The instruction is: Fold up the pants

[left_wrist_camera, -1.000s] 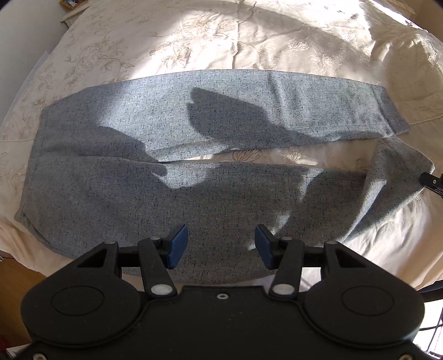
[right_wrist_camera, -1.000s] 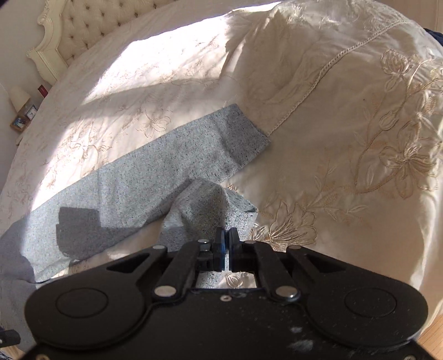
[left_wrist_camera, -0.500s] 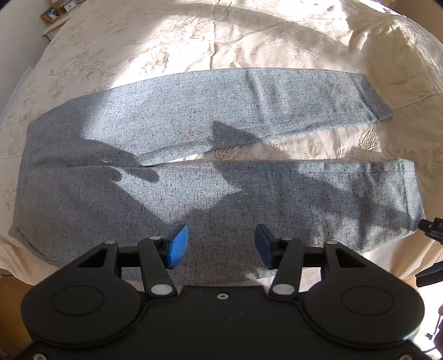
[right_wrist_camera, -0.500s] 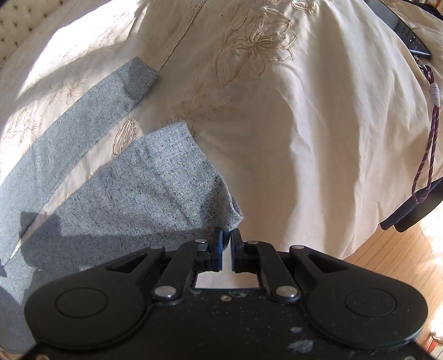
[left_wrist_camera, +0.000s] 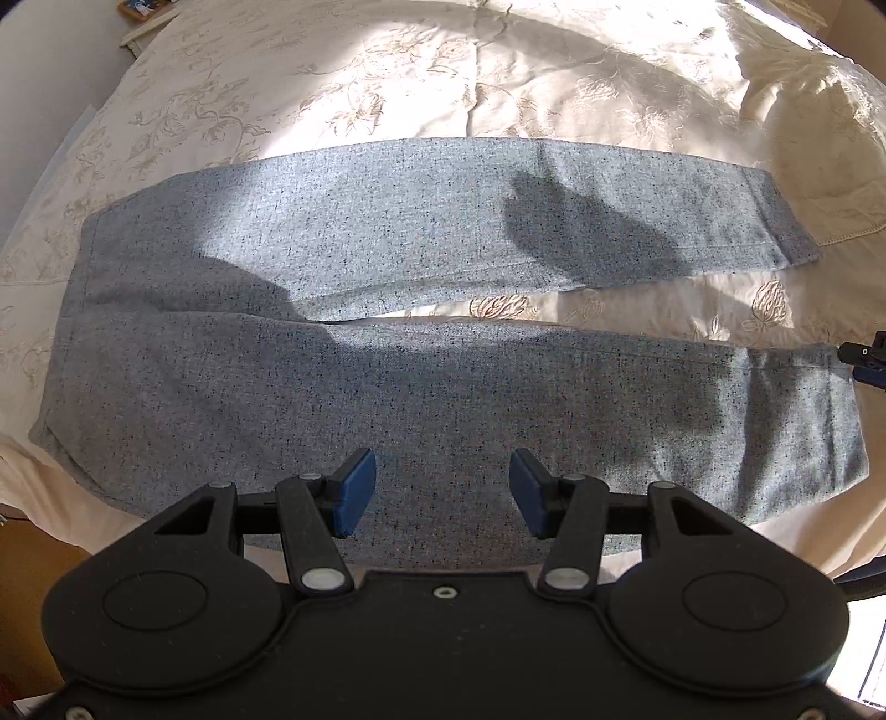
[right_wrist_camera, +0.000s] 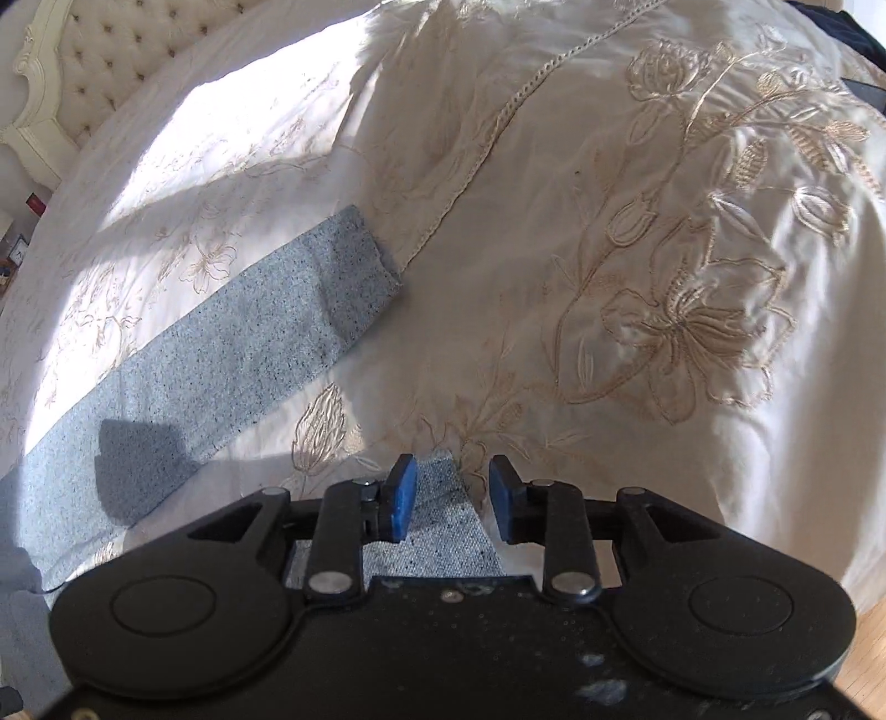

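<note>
Grey speckled pants (left_wrist_camera: 387, 343) lie flat on the cream embroidered bedspread (left_wrist_camera: 443, 72), waist at the left, both legs running right with a narrow gap between them. My left gripper (left_wrist_camera: 434, 493) is open and empty, above the near leg's front edge. My right gripper (right_wrist_camera: 451, 498) is open, its blue pads either side of the near leg's hem corner (right_wrist_camera: 437, 515), gripping nothing. The far leg (right_wrist_camera: 232, 354) stretches up to the left in the right wrist view. The right gripper's tip (left_wrist_camera: 866, 363) shows at the near hem in the left wrist view.
A tufted headboard (right_wrist_camera: 111, 50) stands at the far left of the right wrist view. The bed's edge drops to a wooden floor (right_wrist_camera: 869, 648) at the right. A nightstand with small items (left_wrist_camera: 144, 11) sits beyond the bed.
My right gripper was shut on the near leg's hem and pulled it out flat; it has opened and the hem lies on the bed. The left gripper stayed open.
</note>
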The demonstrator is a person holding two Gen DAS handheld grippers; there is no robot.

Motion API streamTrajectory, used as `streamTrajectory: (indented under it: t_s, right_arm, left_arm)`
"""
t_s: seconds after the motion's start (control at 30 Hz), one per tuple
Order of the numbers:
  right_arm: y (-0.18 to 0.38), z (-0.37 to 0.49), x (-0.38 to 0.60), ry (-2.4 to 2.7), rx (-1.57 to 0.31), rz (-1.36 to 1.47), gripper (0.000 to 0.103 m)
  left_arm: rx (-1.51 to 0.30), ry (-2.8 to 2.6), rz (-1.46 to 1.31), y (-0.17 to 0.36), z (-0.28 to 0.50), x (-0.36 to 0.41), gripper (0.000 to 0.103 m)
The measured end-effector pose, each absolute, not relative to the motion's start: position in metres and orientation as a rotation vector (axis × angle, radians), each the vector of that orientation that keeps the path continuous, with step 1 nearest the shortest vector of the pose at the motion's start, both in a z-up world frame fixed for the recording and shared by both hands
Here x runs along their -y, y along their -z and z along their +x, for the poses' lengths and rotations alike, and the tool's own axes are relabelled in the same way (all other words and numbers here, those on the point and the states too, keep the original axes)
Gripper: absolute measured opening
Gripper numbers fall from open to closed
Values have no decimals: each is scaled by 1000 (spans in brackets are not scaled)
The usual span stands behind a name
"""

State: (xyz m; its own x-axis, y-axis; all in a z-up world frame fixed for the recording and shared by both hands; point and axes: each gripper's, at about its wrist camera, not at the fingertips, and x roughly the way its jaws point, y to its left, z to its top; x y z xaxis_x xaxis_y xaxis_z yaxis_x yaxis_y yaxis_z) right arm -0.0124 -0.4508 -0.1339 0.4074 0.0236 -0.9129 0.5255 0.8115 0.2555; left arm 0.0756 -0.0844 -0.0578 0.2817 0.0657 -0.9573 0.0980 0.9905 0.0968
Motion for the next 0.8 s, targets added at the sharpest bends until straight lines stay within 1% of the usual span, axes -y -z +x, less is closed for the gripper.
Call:
streamTrajectory:
  t_s: [0.1,0.13,0.17,0.2,0.4,0.47,0.57,0.63,0.67,0.7,0.73,0.77,0.8]
  right_arm:
    - [138,-12,453,276,-1121,612,33]
    - [137,-13,452,264,-1110,618,31]
    - [135,-14,451,247,-1100,619,16]
    - [131,-16,448,239,-1102,617,4]
    - [109,-9,446,368,-1023,571,1]
    - [111,-1,450,425,-1007,542,1]
    - [124,14,459,428,-1051,513,2]
    - [123,11,465,377,-1056,556,6]
    - [121,6,467,344,-1049,585,13]
    - [119,1,467,322,-1047,606,25]
    - [118,-3,467,310,-1054,621,33]
    - [120,-7,466,309,-1071,624,40]
    - [123,-10,466,313,-1095,618,40]
  left_arm:
    - [-1297,15,129,61,80,82,58]
    - [-1301,13,125,62,81,81,58]
    - [-1302,11,123,62,83,80,58]
    - [-1303,8,120,63,84,80,58]
    - [-1270,-8,98,64,91,75,58]
    - [-1261,-12,93,66,93,74,58]
    - [-1257,-9,101,70,96,74,58]
    - [-1257,-13,106,71,96,74,58]
    - [-1257,-7,107,72,96,75,58]
    - [-1259,-4,107,73,95,76,58]
    - [-1265,1,109,75,95,77,58]
    - [-1271,6,111,77,94,78,58]
    - [-1274,12,113,79,94,79,58]
